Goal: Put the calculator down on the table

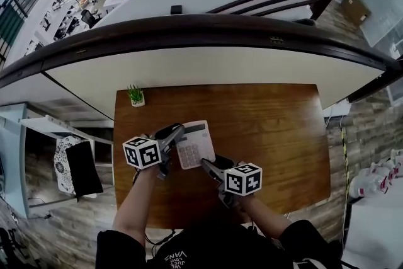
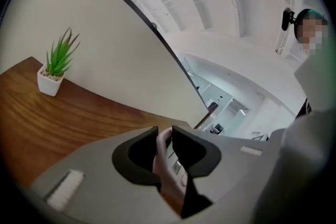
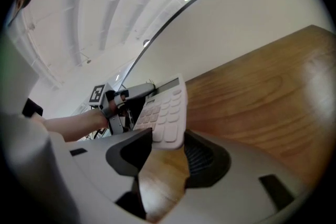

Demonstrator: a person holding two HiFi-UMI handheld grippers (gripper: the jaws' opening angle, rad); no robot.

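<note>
Calculator (image 1: pixel 192 143) in the head view sits over the near-left part of the wooden table (image 1: pixel 264 129), keys up, caught between the two tongs. The left gripper (image 1: pixel 179 131) comes in over the table's left side and has its jaws on the calculator's upper left edge. The right gripper (image 1: pixel 206 165) reaches in from the table's near edge to the lower right corner. A small potted plant (image 1: pixel 136 96) stands at the table's far-left corner, well apart from the calculator. In the left gripper view the two dark jaws stand close together with the pale edge of the calculator (image 2: pixel 164 157) pinched between them, so these tongs are clamped on it; the table's brown top lies off to the left beyond them, with the plant (image 2: pixel 55 68) at its far rim. In the right gripper view the calculator's near end (image 3: pixel 165 113) sits between the jaws, a pad against each side, so this pair grips it too. The calculator is tilted, its far end raised above the table top, and there the left gripper (image 3: pixel 131 93) holds it from the other side.
</note>
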